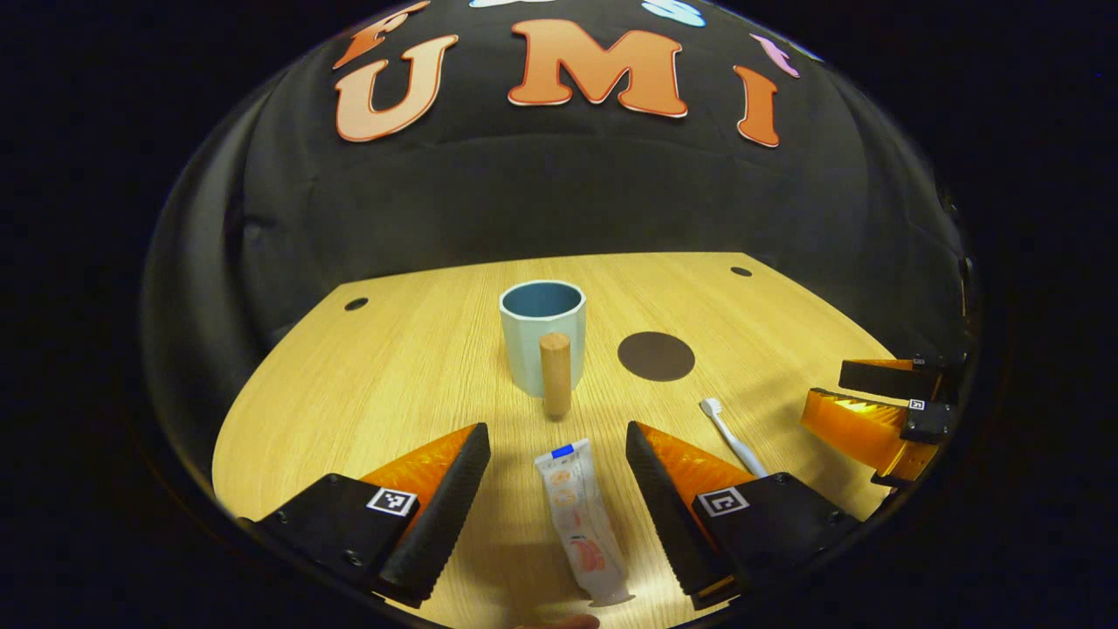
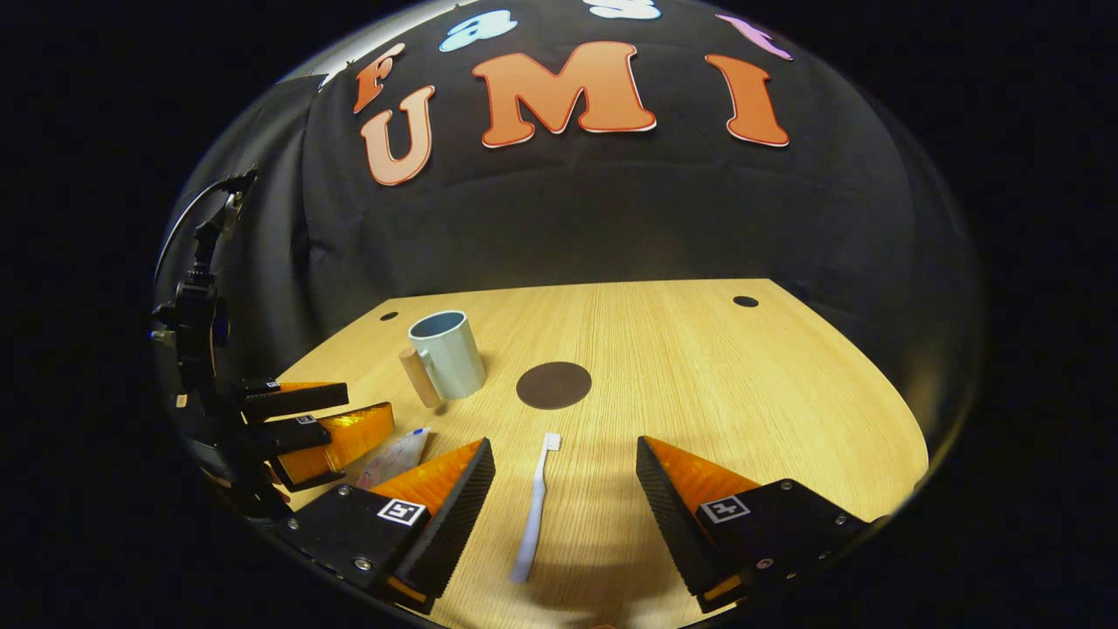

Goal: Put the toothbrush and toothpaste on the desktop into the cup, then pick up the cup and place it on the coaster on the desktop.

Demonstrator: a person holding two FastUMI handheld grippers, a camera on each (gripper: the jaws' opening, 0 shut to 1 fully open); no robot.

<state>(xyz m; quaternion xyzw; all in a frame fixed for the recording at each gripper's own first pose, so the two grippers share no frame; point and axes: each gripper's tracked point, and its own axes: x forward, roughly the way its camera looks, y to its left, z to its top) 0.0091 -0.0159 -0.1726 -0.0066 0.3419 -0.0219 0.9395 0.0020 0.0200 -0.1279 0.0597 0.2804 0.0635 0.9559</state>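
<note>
A pale blue cup [image 1: 541, 336] with a wooden handle [image 1: 555, 373] stands mid-table; the right gripper view has the cup [image 2: 447, 353] at left. A dark round coaster [image 1: 656, 355] [image 2: 554, 385] lies just right of it. The toothpaste tube [image 1: 579, 517] lies flat between the fingers of my open left gripper [image 1: 555, 489], untouched. The white toothbrush [image 2: 534, 508] lies lengthwise between the fingers of my open right gripper [image 2: 566, 502], bristle head toward the coaster; in the left gripper view the toothbrush [image 1: 732, 437] shows partly behind the right finger. Each gripper hovers just above the table.
The wooden table [image 2: 742, 393] has small dark holes near its back corners [image 1: 356, 304] [image 2: 745, 301]. The black cloth wall rises right behind the far edge. The right gripper [image 1: 873, 411] appears at the right rim, the left gripper [image 2: 297, 419] at the left rim.
</note>
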